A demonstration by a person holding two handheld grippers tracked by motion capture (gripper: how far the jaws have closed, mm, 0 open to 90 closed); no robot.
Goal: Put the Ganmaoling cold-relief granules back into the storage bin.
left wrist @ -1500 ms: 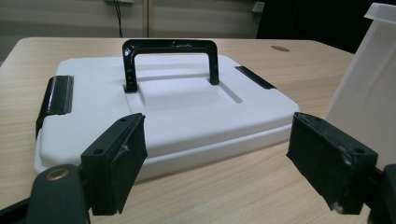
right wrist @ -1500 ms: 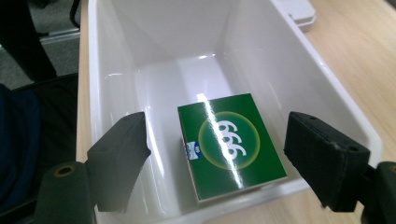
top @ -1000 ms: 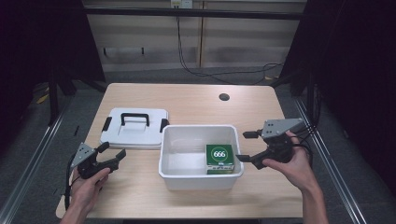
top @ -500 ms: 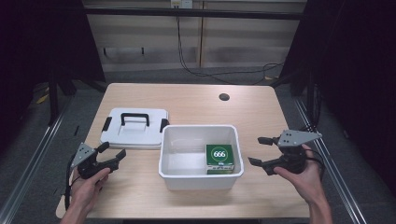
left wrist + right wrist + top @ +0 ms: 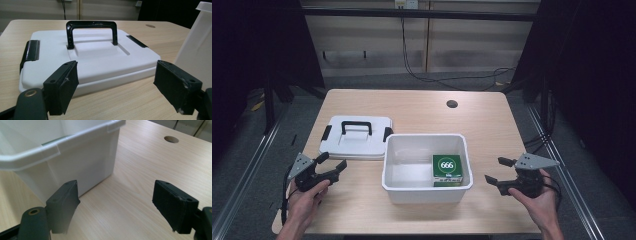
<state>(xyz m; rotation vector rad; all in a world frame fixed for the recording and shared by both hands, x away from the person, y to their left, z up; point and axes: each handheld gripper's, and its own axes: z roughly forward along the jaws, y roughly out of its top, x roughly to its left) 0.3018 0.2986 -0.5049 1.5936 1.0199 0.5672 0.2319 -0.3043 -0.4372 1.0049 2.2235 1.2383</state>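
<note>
Open white bin (image 5: 427,185) holds a green box (image 5: 447,169) — its black-handled lid (image 5: 356,137) lies flat just beside.

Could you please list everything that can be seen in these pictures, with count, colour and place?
table: one, light wood, bearing everything else.
cable hole: one, dark, far right part of the tabletop.
lid: one, white with a black handle and black side clips, lying flat at the left, beside the bin.
bin: one, white, open, at the table's middle.
box: one, green with a white "666" label, inside the bin at its right end.
left gripper: one, black with a grey plate, open, held in the left hand near the lid's front edge.
right gripper: one, black with a grey plate, open, held in the right hand to the right of the bin.
</note>
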